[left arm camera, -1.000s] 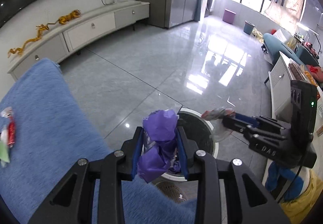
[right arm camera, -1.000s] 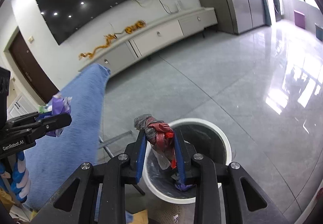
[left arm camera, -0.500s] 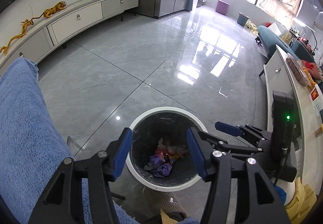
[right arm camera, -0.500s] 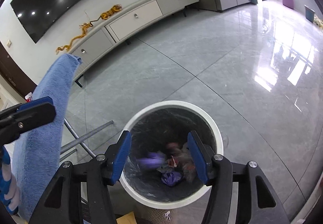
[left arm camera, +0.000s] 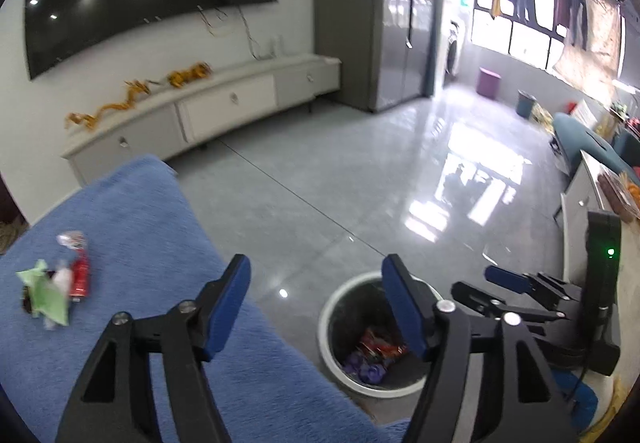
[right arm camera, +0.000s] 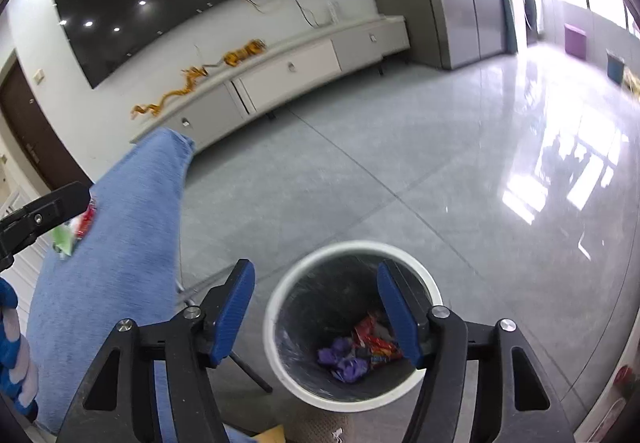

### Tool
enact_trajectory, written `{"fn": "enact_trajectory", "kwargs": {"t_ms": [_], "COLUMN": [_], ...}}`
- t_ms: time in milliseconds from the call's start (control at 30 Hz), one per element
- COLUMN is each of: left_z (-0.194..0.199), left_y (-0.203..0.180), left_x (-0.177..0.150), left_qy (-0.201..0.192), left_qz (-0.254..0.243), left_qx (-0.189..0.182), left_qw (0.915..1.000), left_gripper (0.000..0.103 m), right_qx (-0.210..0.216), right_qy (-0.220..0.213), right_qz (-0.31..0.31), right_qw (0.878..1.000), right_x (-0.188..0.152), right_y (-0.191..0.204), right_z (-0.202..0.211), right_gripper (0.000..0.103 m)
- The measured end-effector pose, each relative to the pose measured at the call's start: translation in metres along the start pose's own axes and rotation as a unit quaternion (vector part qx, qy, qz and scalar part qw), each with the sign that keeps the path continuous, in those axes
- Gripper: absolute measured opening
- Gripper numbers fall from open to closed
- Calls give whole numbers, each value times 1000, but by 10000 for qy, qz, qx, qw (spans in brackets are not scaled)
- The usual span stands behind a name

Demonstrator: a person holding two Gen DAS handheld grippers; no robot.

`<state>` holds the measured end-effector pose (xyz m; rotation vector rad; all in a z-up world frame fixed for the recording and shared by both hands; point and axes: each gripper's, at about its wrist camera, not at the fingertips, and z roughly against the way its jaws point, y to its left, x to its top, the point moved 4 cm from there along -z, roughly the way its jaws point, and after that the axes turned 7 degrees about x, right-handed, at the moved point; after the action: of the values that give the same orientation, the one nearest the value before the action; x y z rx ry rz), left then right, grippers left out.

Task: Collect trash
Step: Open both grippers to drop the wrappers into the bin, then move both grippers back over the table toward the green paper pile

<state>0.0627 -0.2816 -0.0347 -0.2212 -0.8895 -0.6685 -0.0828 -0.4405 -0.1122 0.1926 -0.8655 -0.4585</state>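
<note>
Nearest in both wrist views are the 2 claws, each spread wide with nothing between its blue pads: the left gripper (left arm camera: pixel 316 303) hangs over the edge of the blue-covered table (left arm camera: pixel 132 227), angled toward the cloth, and the right gripper (right arm camera: pixel 316 307) hangs directly above the white-rimmed trash bin (right arm camera: pixel 276 327), its jaws straddling the bin's mouth without touching the rim. That placement reads as a drop position: a claw centred over the opening lets a released piece fall straight in, and the bin stands on the floor just beside the table so the carry is short. At the bottom of the dark-lined bin lie crumpled purple wrappers (right arm camera: pixel 344 361) and red wrappers (right arm camera: pixel 374 341), so part of the collecting looks done. Farther out on the blue cloth, well apart from the bin, a small cluster of remaining trash (left arm camera: pixel 54 289) waits: a green scrap, a red packet and some pale pieces lying close together. The left claw, already released and turned that way, seems the likelier one to reach for it. Beyond, the grey tiled floor (right arm camera: pixel 400 171) runs to a long white cabinet under a dark wall screen.
</note>
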Motion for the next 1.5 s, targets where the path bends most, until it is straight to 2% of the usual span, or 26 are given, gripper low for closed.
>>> {"fn": "enact_trajectory", "kwargs": {"t_ms": [233,567,1033,1200,1367,1500], "left_z": [58,113,185,202,214,221], "left_y": [47,101,117,120,125,129], "left_x": [-9,-35,-55,-65,-71,-73], "left_qy": [-531,-777,-1249,-1363,-1496,-1747], "left_qz": [177,623,916,978,1006,1026], "left_qx": [530,861,1278,1481,1595,1704], "left_qw": [9970,9913,9796,9746,9706,9643], "left_gripper": [73,73,74,84,85,85], "right_qx": [149,311,521,636,694,709], "right_qy": [-355,-742,-1123,-1205,-1266,-1316], "right_qz": [419,1018,1518,1646,1707,1687], "right_qw": [9984,9915,9806,9769,9747,9743], "right_x": [12,16,3,-4,-12,-12], "right_y": [50,115,167,176,183,184], "right_z": [32,71,115,125,132,135], "right_gripper": [69,73,76,76,77,78]}}
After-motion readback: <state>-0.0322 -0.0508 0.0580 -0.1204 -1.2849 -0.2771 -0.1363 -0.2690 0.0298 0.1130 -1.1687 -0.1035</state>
